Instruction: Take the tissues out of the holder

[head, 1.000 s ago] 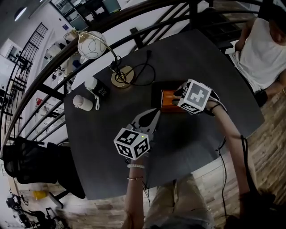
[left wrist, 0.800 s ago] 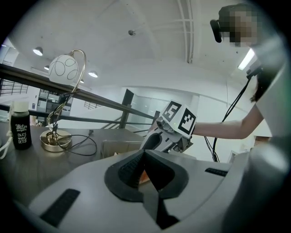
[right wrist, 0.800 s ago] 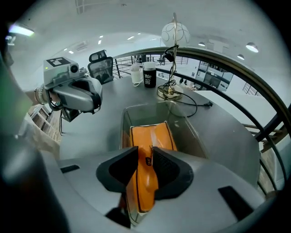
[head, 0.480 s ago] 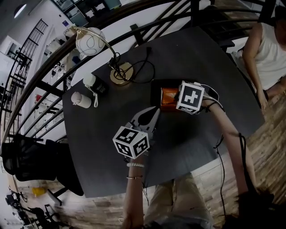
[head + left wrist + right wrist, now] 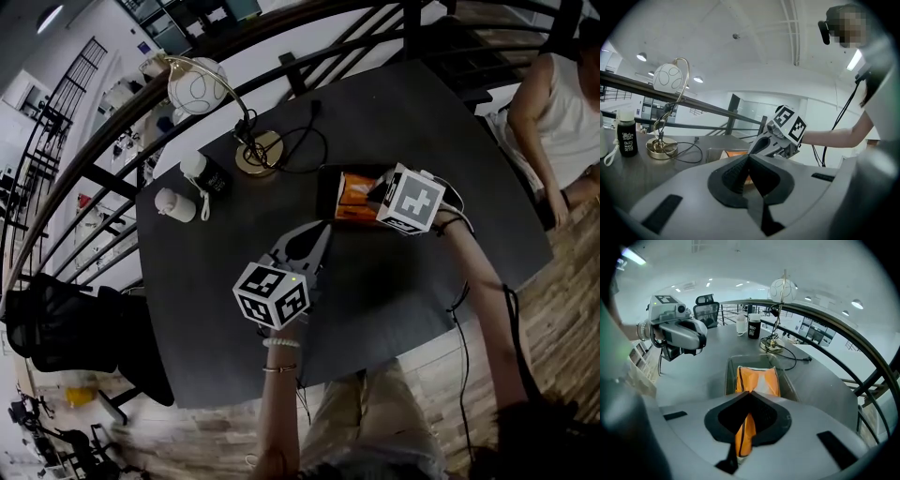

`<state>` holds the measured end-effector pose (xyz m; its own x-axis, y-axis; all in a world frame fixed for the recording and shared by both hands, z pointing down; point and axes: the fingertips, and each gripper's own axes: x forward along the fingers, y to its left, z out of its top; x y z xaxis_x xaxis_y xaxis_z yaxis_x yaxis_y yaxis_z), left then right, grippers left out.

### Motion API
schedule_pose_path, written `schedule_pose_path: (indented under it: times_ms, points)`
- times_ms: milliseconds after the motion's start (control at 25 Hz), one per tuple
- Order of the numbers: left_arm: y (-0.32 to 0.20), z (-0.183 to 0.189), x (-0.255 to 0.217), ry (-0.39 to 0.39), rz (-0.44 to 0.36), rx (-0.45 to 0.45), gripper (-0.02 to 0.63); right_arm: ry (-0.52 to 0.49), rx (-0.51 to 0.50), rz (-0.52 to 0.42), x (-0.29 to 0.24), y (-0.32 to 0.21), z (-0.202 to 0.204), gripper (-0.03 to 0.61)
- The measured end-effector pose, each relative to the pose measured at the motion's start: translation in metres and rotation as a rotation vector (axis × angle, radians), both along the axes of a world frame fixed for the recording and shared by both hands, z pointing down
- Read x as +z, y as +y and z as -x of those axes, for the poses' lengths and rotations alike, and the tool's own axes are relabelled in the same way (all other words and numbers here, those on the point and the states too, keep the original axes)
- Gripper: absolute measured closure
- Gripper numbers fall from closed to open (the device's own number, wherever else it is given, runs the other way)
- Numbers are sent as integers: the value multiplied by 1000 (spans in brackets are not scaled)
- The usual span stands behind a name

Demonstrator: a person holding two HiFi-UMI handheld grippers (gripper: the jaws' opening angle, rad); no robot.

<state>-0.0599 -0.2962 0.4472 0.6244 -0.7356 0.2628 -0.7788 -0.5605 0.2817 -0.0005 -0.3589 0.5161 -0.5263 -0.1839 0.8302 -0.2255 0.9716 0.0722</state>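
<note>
1. Jaws of the right gripper (image 5: 750, 393) are pressing together on the near end of the orange tissue pack (image 5: 758, 379), pinching it between them.
2. Just ahead of those jaws, the rest of the pack is lying inside the clear holder (image 5: 729, 376), its far end resting down between the walls.
3. The left gripper (image 5: 749, 157) is hovering over the dark table (image 5: 394, 309) with its jaws pressed flat together and nothing between them. It is pointing toward the holder, near the right gripper but apart from it.
4. Beyond the holder from the right gripper, a lamp (image 5: 258, 155) with a gold base is standing with its cable (image 5: 305, 150) looping beside it.
5. Past the lamp, a black bottle (image 5: 211, 180) and a white container (image 5: 174, 204) are standing close together.
6. Off to the right gripper's outer side, a person (image 5: 562, 103) in a white top is sitting at the table's edge.
</note>
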Motion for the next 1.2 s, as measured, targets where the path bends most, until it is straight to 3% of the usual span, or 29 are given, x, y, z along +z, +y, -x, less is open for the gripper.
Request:
schedule_pose_path:
  times_ms: [640,840,1200]
  points:
    - [21,5,-42,12,-89,-24,606,-267,107,-161,-106,2,-9,561]
    - [33,9,-51,15,-108,-14,606,-344,124,-175,-132,19,-8,561]
    - [77,13,-58,34,-121,40,606,-395,170,-167,-140,78,-6,561]
